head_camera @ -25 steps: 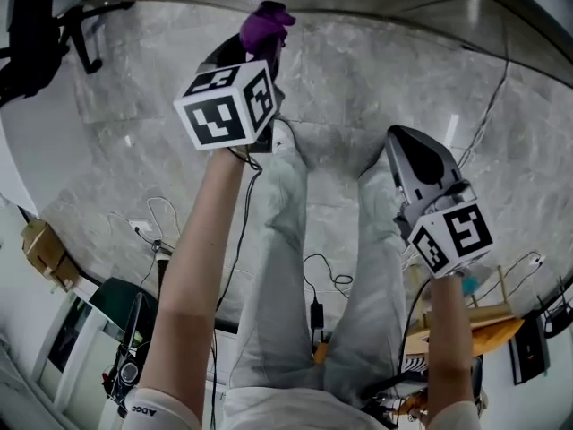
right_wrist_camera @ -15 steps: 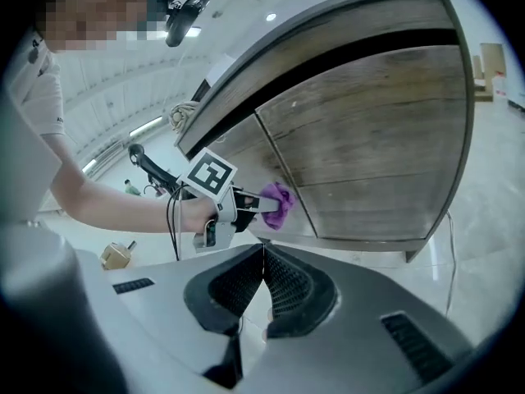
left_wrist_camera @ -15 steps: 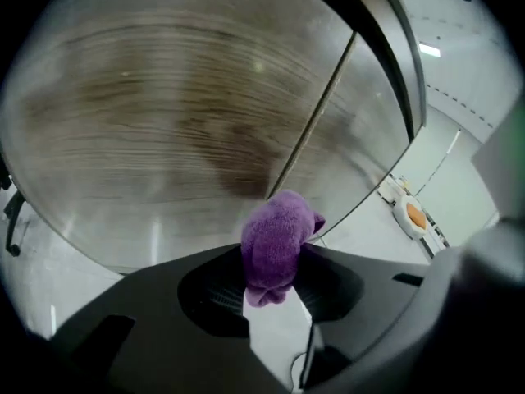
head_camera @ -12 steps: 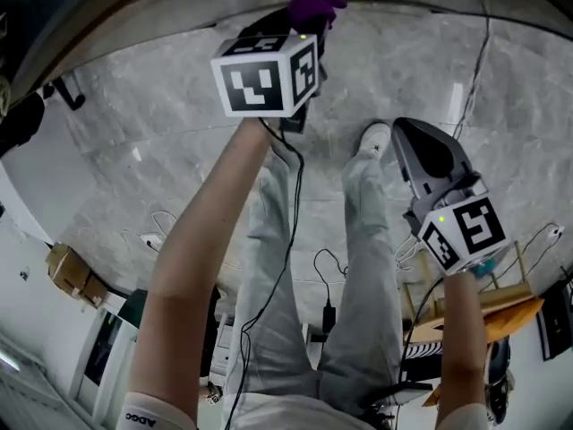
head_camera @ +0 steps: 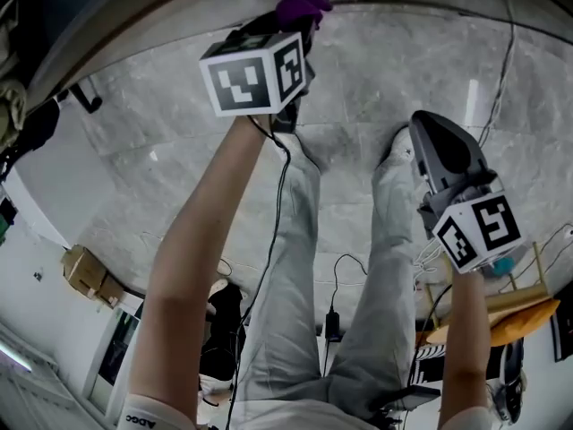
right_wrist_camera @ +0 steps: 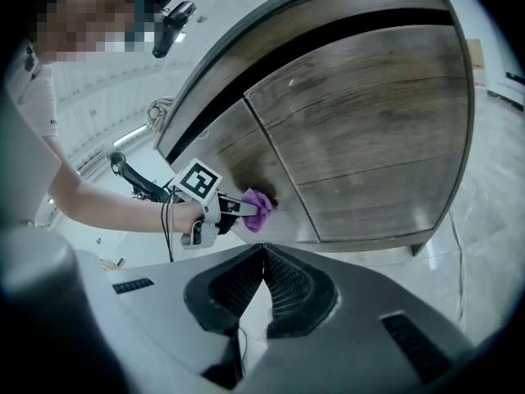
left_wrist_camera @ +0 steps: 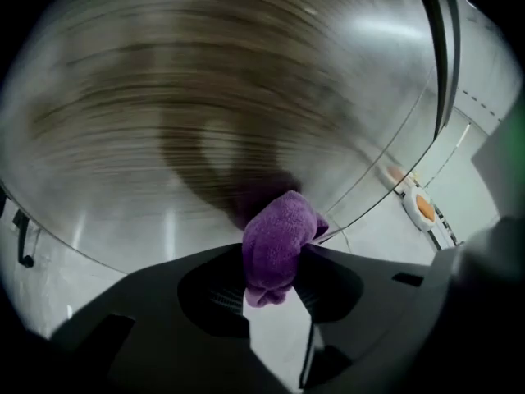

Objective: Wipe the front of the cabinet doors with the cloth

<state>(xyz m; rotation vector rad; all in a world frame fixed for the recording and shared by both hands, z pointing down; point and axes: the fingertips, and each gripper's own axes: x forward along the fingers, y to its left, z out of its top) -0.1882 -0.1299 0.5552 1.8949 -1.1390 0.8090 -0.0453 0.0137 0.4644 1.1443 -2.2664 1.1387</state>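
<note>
Cloth (left_wrist_camera: 279,240), purple, fleecy, bunched into a wad: clamped between the jaws of the left gripper (left_wrist_camera: 275,263), one rounded end protruding past the tips. Pressed against the brown wood-grain front of the cabinet door (right_wrist_camera: 234,158) on the left in the right gripper view, close to that door's lower edge and near the vertical seam with the neighbouring door (right_wrist_camera: 369,121). Dark shadow on the wood right behind the wad. Door surface streaked with motion blur in the left gripper view.

Left gripper: black, marker cube (head_camera: 255,74) on top, held out on a bare forearm (head_camera: 197,240), black cable (head_camera: 279,195) hanging below the wrist.

Right gripper (right_wrist_camera: 262,251): grey body, black ribbed pads (right_wrist_camera: 287,281), jaws together at the tips, nothing between them. Held back from the cabinet (right_wrist_camera: 312,11), well apart from the cloth, aimed toward both doors. Second marker cube (head_camera: 479,231) at its rear in the head view.

Cabinet: two doors side by side, black recessed strip (right_wrist_camera: 328,35) along the top edges, short foot (right_wrist_camera: 418,249) at the lower right corner.

Floor (head_camera: 161,141): pale grey marbled tile, glossy. Legs in light trousers (head_camera: 295,285) between the two arms in the head view. Brown cardboard box (head_camera: 85,274) on the floor toward the left edge of that view.
</note>
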